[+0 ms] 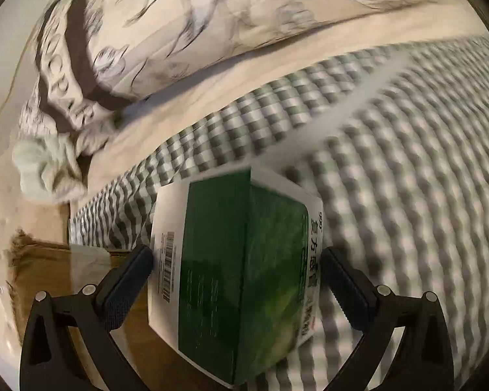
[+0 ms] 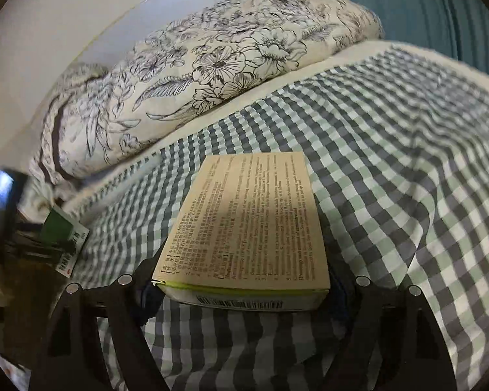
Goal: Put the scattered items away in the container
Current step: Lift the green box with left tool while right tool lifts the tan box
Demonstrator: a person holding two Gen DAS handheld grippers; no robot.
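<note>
A: Where's the green box (image 1: pixel 241 280)?

B: Low in the middle of the left wrist view, tilted, with the left gripper (image 1: pixel 236 260) closed onto it, one pad against its white barcode side and the other by its printed edge. It hangs over the checked sheet (image 1: pixel 407 163), and the picture is blurred.

A: And the other one?

B: The tan box (image 2: pixel 247 224) sits centre frame in the right wrist view, lying flat, printed face up. The right gripper (image 2: pixel 241 280) has it clamped at the near end, fingers pressed against both sides.

A: What's around them?

B: In the right view, the same green box (image 2: pixel 62 228) shows small at the left edge, in the other gripper. The flowered pillow (image 2: pixel 212 65) lies across the upper left. In the left view, a brown cardboard box (image 1: pixel 42 260) sits at the lower left, beside the bed's edge.
</note>
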